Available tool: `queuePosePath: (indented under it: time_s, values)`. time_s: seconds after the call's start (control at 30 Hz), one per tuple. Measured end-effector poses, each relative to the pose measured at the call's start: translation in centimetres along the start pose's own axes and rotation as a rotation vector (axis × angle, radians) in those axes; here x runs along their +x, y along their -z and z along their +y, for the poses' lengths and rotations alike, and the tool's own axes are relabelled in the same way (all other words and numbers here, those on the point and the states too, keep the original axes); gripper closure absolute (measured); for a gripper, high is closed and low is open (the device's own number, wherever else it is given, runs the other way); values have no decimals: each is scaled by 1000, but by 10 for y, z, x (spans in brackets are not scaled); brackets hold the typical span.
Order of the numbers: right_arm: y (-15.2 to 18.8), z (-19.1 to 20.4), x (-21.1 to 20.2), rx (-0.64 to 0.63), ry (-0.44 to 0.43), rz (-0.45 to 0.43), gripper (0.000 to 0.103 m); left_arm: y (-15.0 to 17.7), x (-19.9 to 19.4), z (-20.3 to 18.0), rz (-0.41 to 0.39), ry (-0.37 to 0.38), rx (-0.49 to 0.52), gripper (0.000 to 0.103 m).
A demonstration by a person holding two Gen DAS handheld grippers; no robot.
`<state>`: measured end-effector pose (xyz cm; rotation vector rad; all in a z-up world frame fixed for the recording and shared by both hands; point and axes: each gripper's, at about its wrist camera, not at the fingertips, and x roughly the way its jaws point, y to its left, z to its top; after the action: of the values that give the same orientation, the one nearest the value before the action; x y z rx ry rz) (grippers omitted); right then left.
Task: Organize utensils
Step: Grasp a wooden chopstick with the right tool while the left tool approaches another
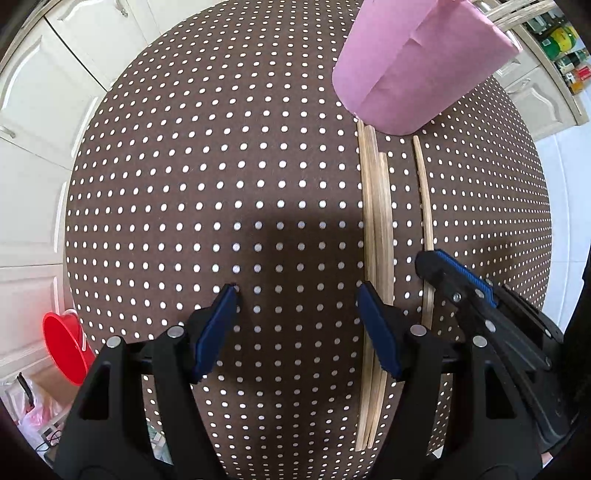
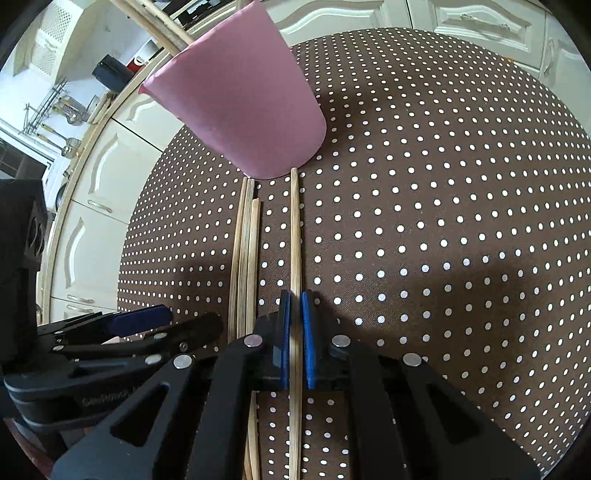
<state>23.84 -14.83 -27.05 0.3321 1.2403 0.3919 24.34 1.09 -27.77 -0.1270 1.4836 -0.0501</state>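
The pink holder (image 1: 417,66) is cut off at the top of the left wrist view, so its mouth stays unseen. The sticks standing in it (image 2: 155,22) run out of the frame in both views. The near ends of the bundled chopsticks (image 1: 375,229) disappear behind the left hand-held gripper (image 1: 299,328). The far shelf's bottles (image 1: 561,44) are too small to read.

Left gripper (image 1: 295,325): you carry black plastic arms with triangular cut-outs.
Left pads (image 1: 214,332): dark blue, ribbed edges.
Pivots: round silver pins at your linkage joints.
Right gripper (image 2: 295,339): same black frame; faint embossed lettering, unreadable.
Right pads (image 2: 307,339): blue, narrow.
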Motion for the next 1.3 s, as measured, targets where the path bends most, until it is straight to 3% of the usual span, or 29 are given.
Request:
queuePosePath:
  time_s: [0.4, 0.77, 0.83, 0.97, 1.03, 1.1, 1.2, 1.3]
  values:
    - [0, -43, -16, 65, -88, -9, 99, -37, 4, -11, 41, 24, 16, 31]
    - [7, -73, -25, 106, -119, -17, 99, -66, 25, -25, 112, -72, -43, 29]
    - [6, -74, -26, 109, -118, -16, 99, -71, 29, -31, 117, -115, -53, 28]
    - [4, -63, -28, 75, -77, -10, 99, -74, 27, -34, 89, -112, -64, 29]
    - [4, -63, -29, 78, -71, -9, 99, -71, 20, -29, 57, -111, -78, 41]
    - [4, -63, -30, 90, -76, -10, 99, -72, 14, -23, 17, -105, -112, 75]
    - [5, -62, -30, 95, -72, -10, 99, -73, 12, -10, -2, -44, -167, 88]
    - [4, -59, -30, 91, -37, -4, 99, -74, 10, -3, -4, -14, -185, 94]
